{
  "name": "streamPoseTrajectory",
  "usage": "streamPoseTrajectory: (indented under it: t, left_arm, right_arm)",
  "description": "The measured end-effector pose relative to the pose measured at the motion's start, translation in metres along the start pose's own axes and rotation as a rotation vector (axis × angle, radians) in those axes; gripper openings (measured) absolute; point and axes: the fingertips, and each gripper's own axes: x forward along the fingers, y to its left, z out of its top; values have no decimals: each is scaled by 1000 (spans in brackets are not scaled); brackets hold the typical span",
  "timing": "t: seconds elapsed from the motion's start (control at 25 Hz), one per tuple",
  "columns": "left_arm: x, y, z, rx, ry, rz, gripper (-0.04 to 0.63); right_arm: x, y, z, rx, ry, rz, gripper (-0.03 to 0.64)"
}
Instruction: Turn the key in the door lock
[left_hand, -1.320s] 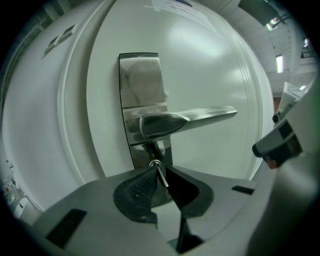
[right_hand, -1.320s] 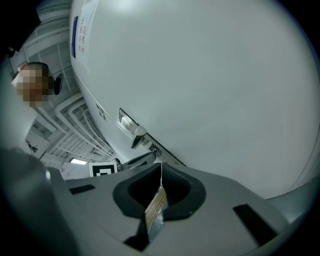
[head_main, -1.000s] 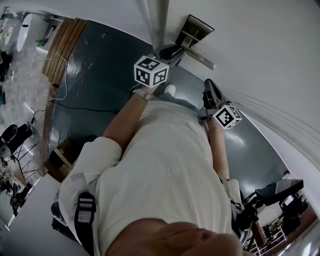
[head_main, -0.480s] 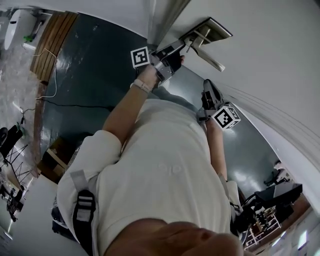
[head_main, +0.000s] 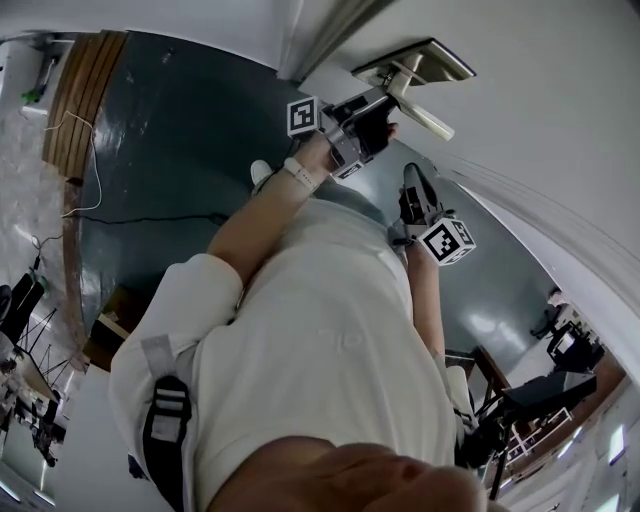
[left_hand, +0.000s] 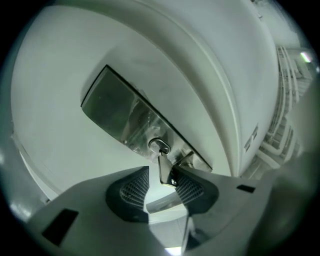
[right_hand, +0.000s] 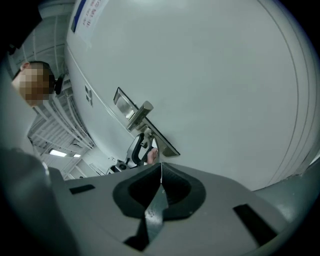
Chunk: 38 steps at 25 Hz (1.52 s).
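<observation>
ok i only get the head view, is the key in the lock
Observer: Yes. The left gripper view shows the key seated in the lock.
Operator: are the left tongs gripping it
Observer: No. The left tongs have just been opening. The key stands between them, unclamped.
Operator: and the right tongs
Observer: The right tongs are shut, with nothing between them.
</observation>
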Motion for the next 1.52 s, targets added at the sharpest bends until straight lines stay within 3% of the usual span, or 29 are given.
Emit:
streamPoseTrajectory:
  t: [0.12,0.24,0.48,0.6,1.12,1.52]
  left_arm:
    - [0,-7,5,-40,-57,-61,103]
    - [-6,-4,16,-102,-122,-102,103]
    - [-7,0,22,-207,-130,-131,55]
    - [-7,1,23,-190,-137,-102,44]
    - [7,0,25,352,-31,280,34]
    - [1,9,23,633,-11,525,52]
  right_arm:
    - [-1,2,-2,2,-5,-16,23]
    - [1,0,-4,0,-3,-22,24]
    - [9,0,-3,1,5,-25,24]
    - [14,1,-2,-2,16,-24,24]
    - [23,5,9,-13,17,17,23]
    - [15,-3,15,20,-21,76,24]
